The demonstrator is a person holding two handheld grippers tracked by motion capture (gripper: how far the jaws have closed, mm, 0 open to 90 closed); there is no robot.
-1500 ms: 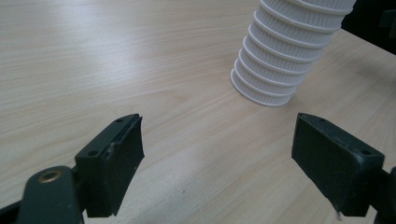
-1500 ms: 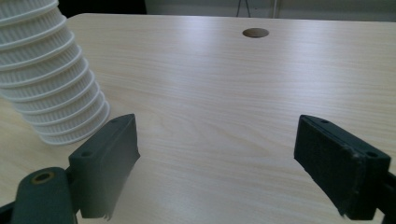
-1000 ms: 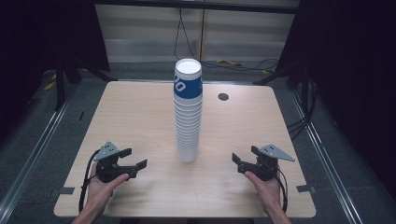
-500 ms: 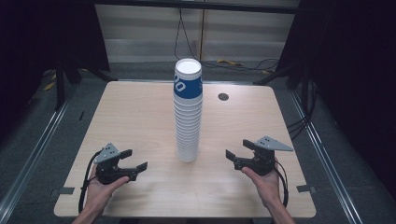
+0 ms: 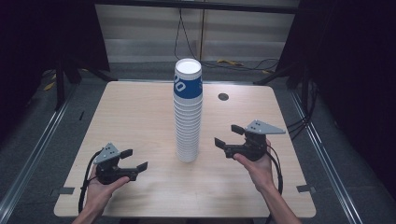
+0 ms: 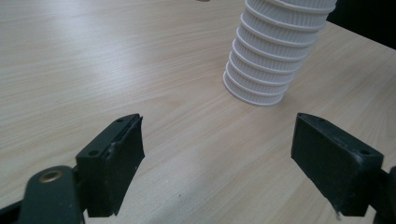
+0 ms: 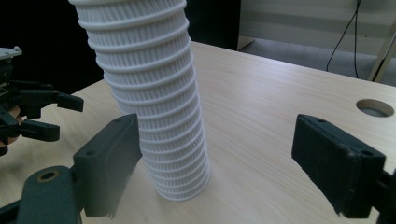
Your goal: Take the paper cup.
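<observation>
High view had the tall stack of paper cups [image 5: 187,112] standing upright mid-table, blue-banded cup on top, nothing lifted off it yet. Right gripper [image 5: 229,136] hung just off the stack's lower right side, raised clear of the table [image 5: 140,107], jaws spread wide and pointed at the ribbed rims. Right gripper view put the stack [image 7: 154,107] ahead and left of centre between those open jaws, near but not touching. Left gripper [image 5: 135,159] sat low near the front left, well apart from the cups, jaws also wide and empty; in the left gripper view the stack's base [image 6: 264,70] stood off to the upper right. By my reading, the job had barely begun: approach under way on the right, no grip made, every cup left to separate.
</observation>
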